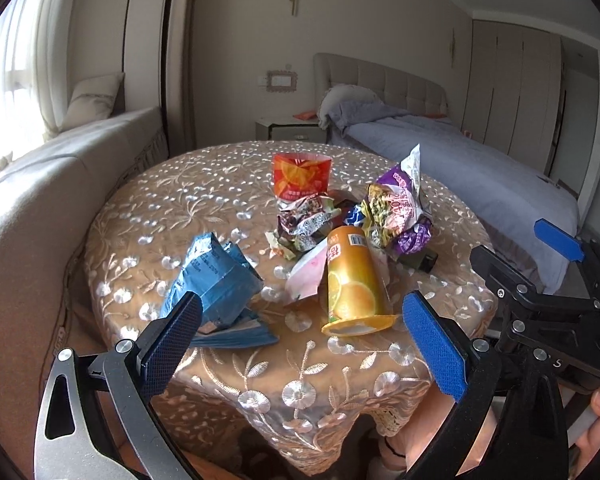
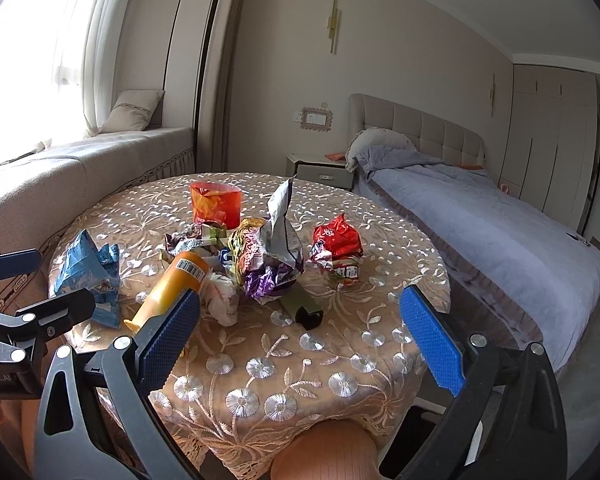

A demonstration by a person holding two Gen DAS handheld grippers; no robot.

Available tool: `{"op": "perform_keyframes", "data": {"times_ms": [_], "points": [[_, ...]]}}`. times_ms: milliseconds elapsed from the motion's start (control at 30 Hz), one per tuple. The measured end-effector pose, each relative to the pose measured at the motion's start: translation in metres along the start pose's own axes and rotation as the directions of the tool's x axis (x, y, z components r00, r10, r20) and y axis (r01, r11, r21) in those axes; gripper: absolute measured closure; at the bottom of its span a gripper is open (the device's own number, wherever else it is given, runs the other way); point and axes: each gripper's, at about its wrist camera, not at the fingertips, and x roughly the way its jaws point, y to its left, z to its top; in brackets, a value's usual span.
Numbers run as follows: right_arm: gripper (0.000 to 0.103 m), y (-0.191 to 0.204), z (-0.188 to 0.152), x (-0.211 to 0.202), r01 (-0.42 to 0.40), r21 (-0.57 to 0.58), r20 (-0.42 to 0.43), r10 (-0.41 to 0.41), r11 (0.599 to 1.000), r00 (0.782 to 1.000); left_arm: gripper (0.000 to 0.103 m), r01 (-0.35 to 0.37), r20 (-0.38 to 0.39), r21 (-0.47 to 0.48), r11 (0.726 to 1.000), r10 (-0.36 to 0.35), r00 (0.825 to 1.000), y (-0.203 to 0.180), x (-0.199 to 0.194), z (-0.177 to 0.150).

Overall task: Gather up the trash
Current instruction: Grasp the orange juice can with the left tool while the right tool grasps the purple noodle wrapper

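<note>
Trash lies on a round table with an embroidered cloth (image 1: 260, 364) (image 2: 300, 360). A blue crumpled bag (image 1: 212, 280) (image 2: 86, 270) is at the left. An orange cup (image 1: 352, 280) (image 2: 172, 284) lies on its side. A purple wrapper (image 1: 400, 208) (image 2: 272, 256), a red-orange paper cup (image 1: 302, 174) (image 2: 216, 200), a brown-white crumpled wrapper (image 1: 306, 222) (image 2: 192, 240) and a red wrapper (image 2: 338, 248) lie further back. My left gripper (image 1: 304, 340) is open and empty at the table's near edge, its left finger over the blue bag. My right gripper (image 2: 300, 340) is open and empty, also seen in the left wrist view (image 1: 540, 272).
A dark green flat object with a black end (image 2: 304, 306) (image 1: 420, 260) lies by the purple wrapper. A bed (image 2: 480, 216) stands to the right, a window bench (image 2: 80, 160) to the left, a nightstand (image 2: 320, 170) behind. A person's knee (image 2: 324, 452) is below the table.
</note>
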Motion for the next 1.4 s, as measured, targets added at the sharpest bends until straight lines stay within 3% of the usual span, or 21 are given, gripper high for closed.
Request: {"op": "perform_keyframes", "data": {"times_ms": [200,300,467,500,533,567,633,833,1067,1400], "points": [[0.004,-0.004,0.019,0.043,-0.033,-0.042,-0.044,0.031,0.999,0.999,0.005,0.01,-0.102,0.04,0.999,-0.006,0.995,-0.021,0.041,0.003],[0.004,-0.005,0.027,0.073,-0.1,-0.012,-0.107,0.098,0.995,0.989,0.006,0.017,-0.142,0.031,0.999,-0.013,0.99,-0.026,0.059,0.006],[0.004,-0.003,0.032,0.106,-0.167,0.036,-0.173,0.171,0.985,0.97,0.025,0.013,-0.205,0.014,1.0,-0.01,0.979,-0.027,0.084,0.008],[0.007,-0.004,0.032,0.11,-0.176,0.047,-0.18,0.182,0.983,0.967,0.028,0.014,-0.216,0.011,1.0,-0.011,0.976,-0.027,0.088,0.007],[0.027,-0.005,0.031,0.112,-0.199,0.065,-0.189,0.208,0.978,0.96,0.037,0.015,-0.227,0.01,1.0,-0.013,0.974,-0.027,0.092,0.006],[0.04,-0.005,0.032,0.117,-0.224,0.081,-0.199,0.236,0.971,0.951,0.041,0.008,-0.228,0.015,1.0,-0.004,0.974,-0.028,0.094,0.004],[0.053,-0.009,0.031,0.12,-0.252,0.111,-0.201,0.27,0.961,0.942,0.046,-0.023,-0.21,0.042,0.999,0.032,0.977,-0.03,0.094,0.003],[0.054,-0.022,0.047,0.096,-0.271,0.105,-0.087,0.281,0.957,0.956,0.051,-0.023,-0.171,0.021,1.0,0.026,0.985,-0.029,0.083,0.01],[0.054,-0.05,0.065,0.048,-0.247,0.073,-0.007,0.249,0.966,0.969,0.051,-0.047,-0.071,0.096,0.994,0.054,0.996,-0.047,0.05,0.027],[0.054,-0.096,0.049,-0.026,-0.114,0.021,0.078,0.112,0.993,0.991,0.051,0.03,0.008,0.234,0.972,-0.032,0.999,-0.113,0.02,0.035]]}}
